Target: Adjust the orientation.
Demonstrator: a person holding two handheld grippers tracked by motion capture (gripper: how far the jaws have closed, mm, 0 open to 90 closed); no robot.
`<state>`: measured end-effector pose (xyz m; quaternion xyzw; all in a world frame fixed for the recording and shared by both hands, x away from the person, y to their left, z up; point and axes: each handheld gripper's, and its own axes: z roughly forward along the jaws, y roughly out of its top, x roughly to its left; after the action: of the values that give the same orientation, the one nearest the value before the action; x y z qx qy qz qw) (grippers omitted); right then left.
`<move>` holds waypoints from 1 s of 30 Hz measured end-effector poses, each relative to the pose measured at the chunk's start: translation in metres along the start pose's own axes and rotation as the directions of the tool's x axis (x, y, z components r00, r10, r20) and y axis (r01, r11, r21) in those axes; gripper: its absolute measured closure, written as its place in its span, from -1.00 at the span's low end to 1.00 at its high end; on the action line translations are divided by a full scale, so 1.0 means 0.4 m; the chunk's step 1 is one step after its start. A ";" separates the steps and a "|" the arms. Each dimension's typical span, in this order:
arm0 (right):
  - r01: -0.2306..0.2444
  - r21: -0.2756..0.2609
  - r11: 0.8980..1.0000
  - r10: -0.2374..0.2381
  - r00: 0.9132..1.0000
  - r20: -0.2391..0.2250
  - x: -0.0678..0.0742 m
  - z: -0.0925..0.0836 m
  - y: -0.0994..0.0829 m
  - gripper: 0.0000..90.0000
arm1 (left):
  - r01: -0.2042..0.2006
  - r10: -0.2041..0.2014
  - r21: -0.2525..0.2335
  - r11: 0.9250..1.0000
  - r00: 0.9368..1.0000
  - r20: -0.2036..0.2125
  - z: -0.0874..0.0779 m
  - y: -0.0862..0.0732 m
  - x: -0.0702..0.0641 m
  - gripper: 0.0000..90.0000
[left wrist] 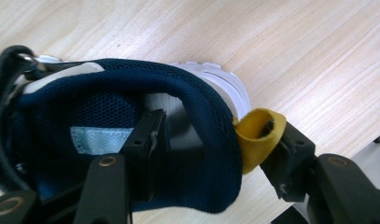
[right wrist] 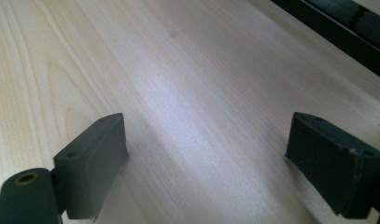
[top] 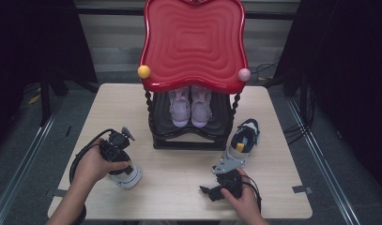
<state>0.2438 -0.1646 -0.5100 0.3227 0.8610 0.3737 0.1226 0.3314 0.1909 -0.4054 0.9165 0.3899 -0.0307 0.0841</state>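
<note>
Ok so the left gripper (left wrist: 220, 140) is working on a navy shoe (left wrist: 201, 105) with a white sole. The shoe sits on the light wooden table (right wrist: 178, 70) near its front left corner, just in front of the person's left hand (top: 92, 166).

In the left gripper view its long axis runs across the frame. The heel end, with a little yellow pull loop (left wrist: 257, 137), is at the right, and the toe end goes off to the left. The opening faces the camera, with the white sole along the far side.

One jaw is down inside the shoe and the other is outside against the yellow loop, so the padded heel collar is between them. There's a bit of lining showing between the inside pad and the collar, so to me that's jaws apart, not pinching.

The right gripper (right wrist: 208, 140) has its jaws wide apart over bare wood with nothing between them.

A matching shoe (top: 244, 138) stands at the right front of the black rack (top: 188, 140), with its toe pointing away towards the back. A pink pair (top: 190, 108) is on the rack's shelf, toes towards the person.

For writing, there's a pale silvery tag (left wrist: 101, 140) on the insole, but I can't read anything on it, and no brand is legible anywhere.
</note>
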 end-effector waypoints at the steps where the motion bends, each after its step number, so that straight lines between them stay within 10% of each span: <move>1: 0.002 -0.001 1.000 -0.002 1.000 -0.001 0.000 0.001 0.000 -0.75 | -0.001 0.001 0.003 1.000 1.000 0.000 0.003 0.002 -0.001 -0.02; 9: 0.007 0.003 1.000 -0.007 1.000 -0.008 -0.003 0.008 0.007 -0.77 | 0.018 -0.018 0.007 1.000 1.000 -0.009 0.011 0.020 -0.014 -0.03; 14: 0.012 0.002 1.000 -0.012 1.000 -0.008 -0.004 0.010 0.009 -0.77 | 0.000 0.000 0.022 1.000 1.000 -0.009 0.017 0.018 -0.009 0.34; 21: 0.015 -0.002 1.000 -0.015 1.000 -0.010 -0.004 0.012 0.009 -0.77 | -0.083 0.084 0.044 0.996 0.996 -0.019 0.013 0.014 -0.019 0.50; 24: 0.017 -0.002 1.000 -0.017 1.000 -0.009 -0.005 0.012 0.009 -0.77 | -0.205 0.206 0.035 0.978 0.978 -0.022 0.007 0.002 -0.034 0.55; 30: 0.008 0.003 1.000 -0.008 1.000 -0.013 -0.004 0.013 0.011 -0.77 | -0.296 0.295 0.059 0.954 0.955 0.016 0.012 -0.002 -0.057 0.58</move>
<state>0.2494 -0.1605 -0.5102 0.3171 0.8635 0.3739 0.1182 0.3149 0.1745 -0.4075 0.9665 0.2472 -0.0327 0.0612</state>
